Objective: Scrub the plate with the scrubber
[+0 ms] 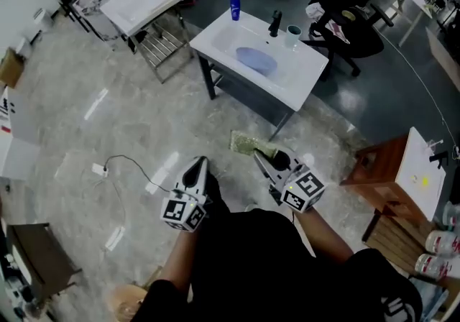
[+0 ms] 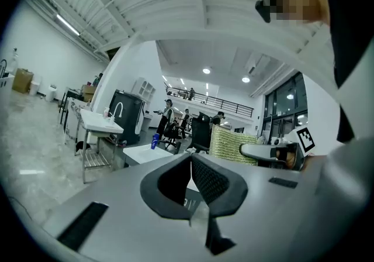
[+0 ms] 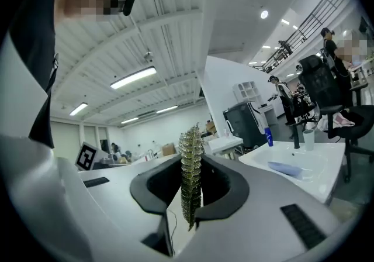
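**Right claw (image 1: 260, 157) grips the scrubber (image 1: 248, 144), well short of the sink (image 1: 302, 72)**

From the head view I see both claws held out over the floor on the near side of the sink, neither of them reaching it. My right claw is clenched on the yellow-green scrubber, and in the right gripper view the pad stands on edge, pinched between the two jaws. My left claw (image 1: 199, 164) is clenched on nothing, its jaws meeting tip to tip. It sits to the left of the right claw and a little farther from the sink.

The blue plate (image 1: 256, 60) lies flat inside the sink basin, apart from both claws. On the sink's far rim stands a blue bottle (image 1: 235, 7). The black faucet (image 1: 274, 24) is to the right of it, and a pale cup (image 1: 292, 34) stands just beside the faucet.
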